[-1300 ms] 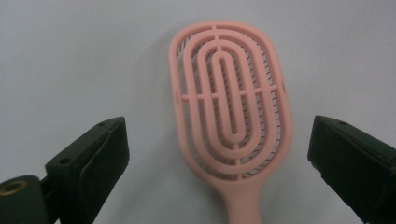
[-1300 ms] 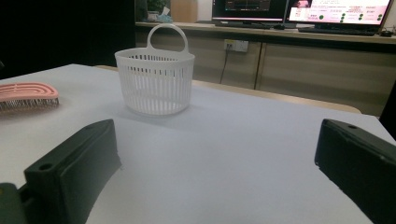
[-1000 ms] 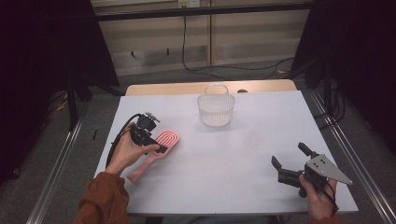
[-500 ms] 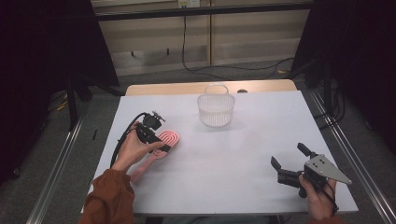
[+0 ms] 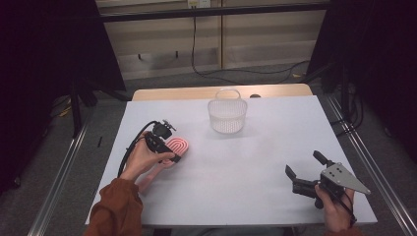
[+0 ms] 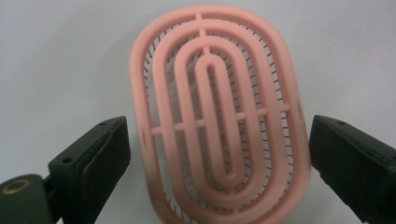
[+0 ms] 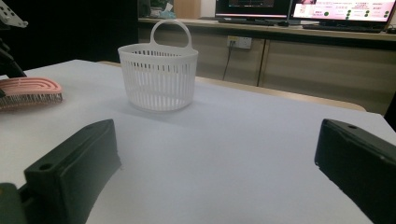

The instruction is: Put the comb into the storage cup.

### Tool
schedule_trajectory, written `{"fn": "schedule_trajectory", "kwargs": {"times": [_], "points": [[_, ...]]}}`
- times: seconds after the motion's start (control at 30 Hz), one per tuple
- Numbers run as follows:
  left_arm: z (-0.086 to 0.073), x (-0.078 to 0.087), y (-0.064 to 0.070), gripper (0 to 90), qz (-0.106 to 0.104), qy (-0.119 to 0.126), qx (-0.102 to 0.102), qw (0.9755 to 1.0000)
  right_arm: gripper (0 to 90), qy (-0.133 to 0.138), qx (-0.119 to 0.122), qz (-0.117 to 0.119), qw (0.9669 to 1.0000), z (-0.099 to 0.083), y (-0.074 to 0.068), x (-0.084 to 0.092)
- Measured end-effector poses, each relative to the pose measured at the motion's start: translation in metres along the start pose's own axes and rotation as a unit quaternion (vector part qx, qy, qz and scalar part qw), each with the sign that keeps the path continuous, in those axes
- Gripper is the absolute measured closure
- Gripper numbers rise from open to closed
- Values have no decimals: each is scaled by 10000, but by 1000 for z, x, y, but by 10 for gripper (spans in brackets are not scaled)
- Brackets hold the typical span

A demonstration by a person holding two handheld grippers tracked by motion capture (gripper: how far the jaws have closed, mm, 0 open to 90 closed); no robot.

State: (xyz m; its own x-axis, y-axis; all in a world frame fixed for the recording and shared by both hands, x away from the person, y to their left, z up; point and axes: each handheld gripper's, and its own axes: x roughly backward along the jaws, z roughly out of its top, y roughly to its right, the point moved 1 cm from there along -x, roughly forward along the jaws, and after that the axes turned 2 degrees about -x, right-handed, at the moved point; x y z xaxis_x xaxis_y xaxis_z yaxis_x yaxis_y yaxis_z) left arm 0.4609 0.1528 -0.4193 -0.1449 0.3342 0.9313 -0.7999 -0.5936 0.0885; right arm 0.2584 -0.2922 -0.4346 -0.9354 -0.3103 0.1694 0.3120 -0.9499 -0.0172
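Pink brush: smooth matt plastic; basket: white slatted plastic; table matt.

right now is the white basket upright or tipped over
Upright. The white basket stands on its base on the table, handle arching above the rim. Whether anything is inside, cannot tell.

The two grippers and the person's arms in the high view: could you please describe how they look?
The left gripper is a small black unit with a black cable looping back along the forearm, which wears a rust-orange sleeve. The right gripper is black too, with two blocky jaws and a grey three-cornered plate dotted with small holes on top.
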Motion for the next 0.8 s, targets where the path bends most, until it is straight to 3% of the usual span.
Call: {"fn": "schedule_trajectory", "kwargs": {"times": [0.2,0.47,0.8], "points": [[1,-2,2,106,79,-113,-26,9999,0,-28,-7,13,10000,0,0,-1],[1,-4,1,97,167,-146,42,9997,0,-30,-12,38,10000,-1,0,0],[1,-9,1,117,30,-223,182,9996,0,-48,-3,26,10000,-1,0,0]]}}
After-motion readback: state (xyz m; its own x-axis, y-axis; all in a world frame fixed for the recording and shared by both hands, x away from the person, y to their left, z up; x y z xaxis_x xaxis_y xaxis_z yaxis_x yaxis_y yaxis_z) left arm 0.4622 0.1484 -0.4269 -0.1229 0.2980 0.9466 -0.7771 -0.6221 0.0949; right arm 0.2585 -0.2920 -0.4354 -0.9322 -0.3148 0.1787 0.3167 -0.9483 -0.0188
